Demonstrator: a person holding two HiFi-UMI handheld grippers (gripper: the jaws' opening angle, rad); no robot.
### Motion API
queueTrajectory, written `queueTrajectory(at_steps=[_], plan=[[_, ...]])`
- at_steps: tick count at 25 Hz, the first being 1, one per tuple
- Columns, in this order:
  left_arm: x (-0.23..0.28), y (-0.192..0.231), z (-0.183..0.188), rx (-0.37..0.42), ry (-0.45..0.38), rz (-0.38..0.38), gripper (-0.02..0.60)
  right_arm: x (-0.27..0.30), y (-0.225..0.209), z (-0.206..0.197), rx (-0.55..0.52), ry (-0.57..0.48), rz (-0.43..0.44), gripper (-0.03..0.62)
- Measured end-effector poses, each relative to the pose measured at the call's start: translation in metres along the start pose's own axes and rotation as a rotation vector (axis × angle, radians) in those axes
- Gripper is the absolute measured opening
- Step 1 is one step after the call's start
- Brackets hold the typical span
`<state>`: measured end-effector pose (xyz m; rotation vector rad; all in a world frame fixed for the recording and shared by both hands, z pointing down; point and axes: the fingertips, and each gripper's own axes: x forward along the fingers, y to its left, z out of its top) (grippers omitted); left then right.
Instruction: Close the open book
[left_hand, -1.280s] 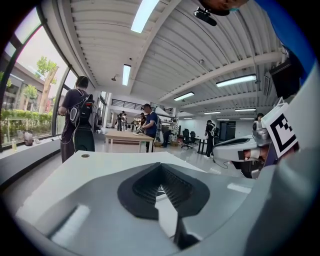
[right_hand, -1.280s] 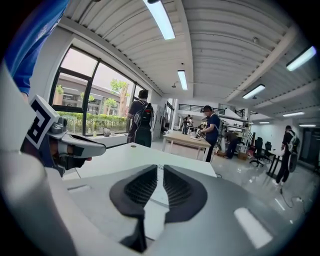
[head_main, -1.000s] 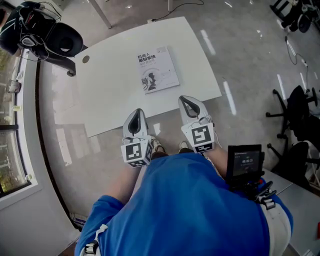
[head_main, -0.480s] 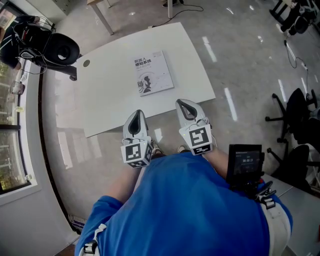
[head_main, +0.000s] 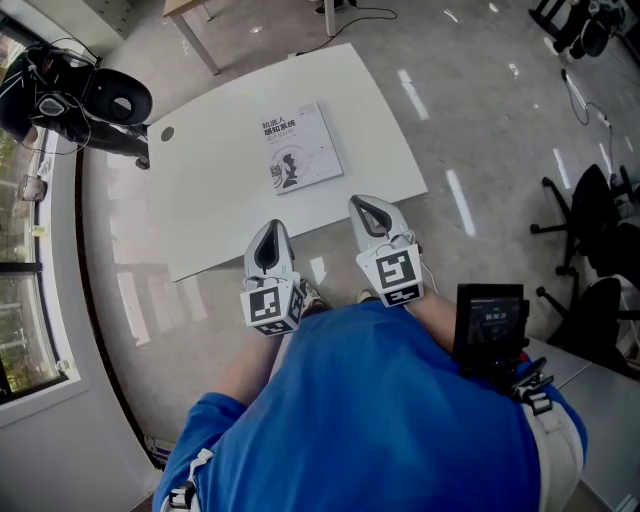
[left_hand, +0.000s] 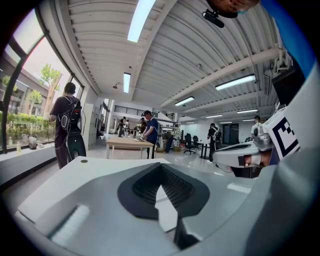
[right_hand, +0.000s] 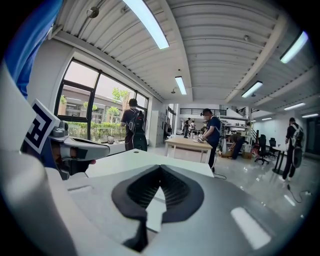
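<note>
1. Left gripper (head_main: 272, 226) and right gripper (head_main: 366, 205) both have their jaws pressed together on nothing and are held close to the person's body.
2. The book (head_main: 300, 147) lies ahead of both tips and well apart from them. It sits flat on the white table (head_main: 215, 215), cover up, apparently closed already.
3. It looks like a light, bendy paperback with a slick cover; I'd pinch a long edge.
4. Bare tabletop surrounds it, and the table's near edge seems to run beneath the tips.
</note>
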<state>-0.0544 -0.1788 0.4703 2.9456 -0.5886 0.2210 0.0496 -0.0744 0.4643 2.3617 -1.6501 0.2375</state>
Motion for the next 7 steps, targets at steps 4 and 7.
queueTrajectory(at_steps=[4, 7], plan=[[0.001, 0.007, 0.003, -0.004, 0.002, 0.000, 0.006, 0.006, 0.003, 0.003, -0.003, 0.006, -0.005, 0.003], [0.001, 0.014, 0.003, -0.007, 0.002, 0.003, 0.006, 0.011, 0.006, 0.005, -0.006, 0.009, -0.009, 0.003]])
